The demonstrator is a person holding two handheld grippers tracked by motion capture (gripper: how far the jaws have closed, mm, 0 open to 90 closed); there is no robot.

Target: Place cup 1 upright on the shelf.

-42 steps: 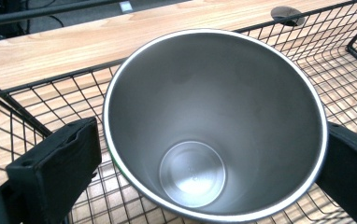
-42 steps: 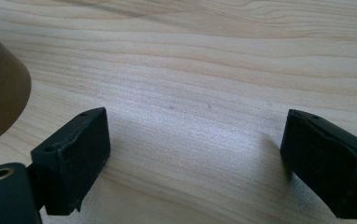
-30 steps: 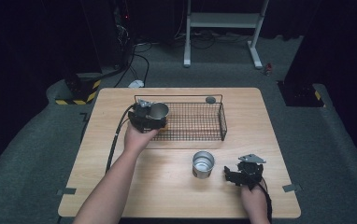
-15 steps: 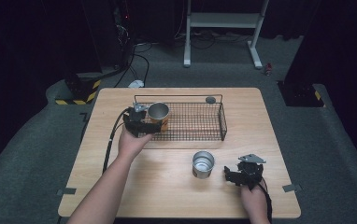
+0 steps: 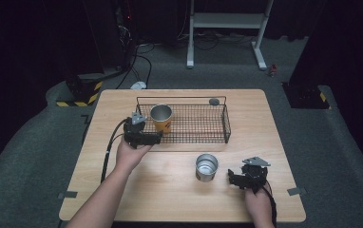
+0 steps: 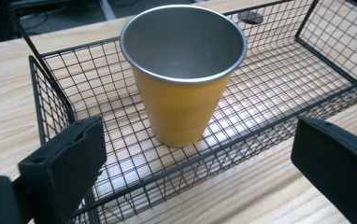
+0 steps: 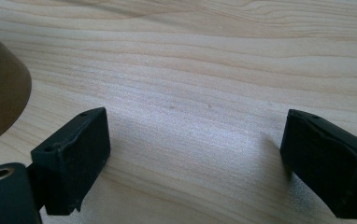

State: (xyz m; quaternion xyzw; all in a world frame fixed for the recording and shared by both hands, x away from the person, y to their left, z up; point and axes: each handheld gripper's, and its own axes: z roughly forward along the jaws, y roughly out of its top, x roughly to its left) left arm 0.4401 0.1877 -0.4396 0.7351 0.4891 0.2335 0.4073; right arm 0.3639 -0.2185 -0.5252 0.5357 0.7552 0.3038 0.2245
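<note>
The counter is pale wood, with dark floor all around it. On its far half lies a black wire basket, long side running left to right. A small dark disc lies on the counter just beyond the basket's far right corner.

An orange cup with a bare metal inside stands upright in the left end of the basket, on the mesh floor, close to the left wall; in the left claw view it stands free, nothing touching it. A steel cup stands upright on the bare counter, nearer than the basket and right of centre.

The left claw sits just outside the basket's near left corner, pointing at the orange cup. Its jaws have just been closing yet stand fairly wide, and they grip nothing: the cup is beyond them, apart, with the basket's near rim between.

The right claw rests low at the near right, just right of the steel cup and pointing at it. Its jaws are spread wide over bare wood, holding nothing.
</note>
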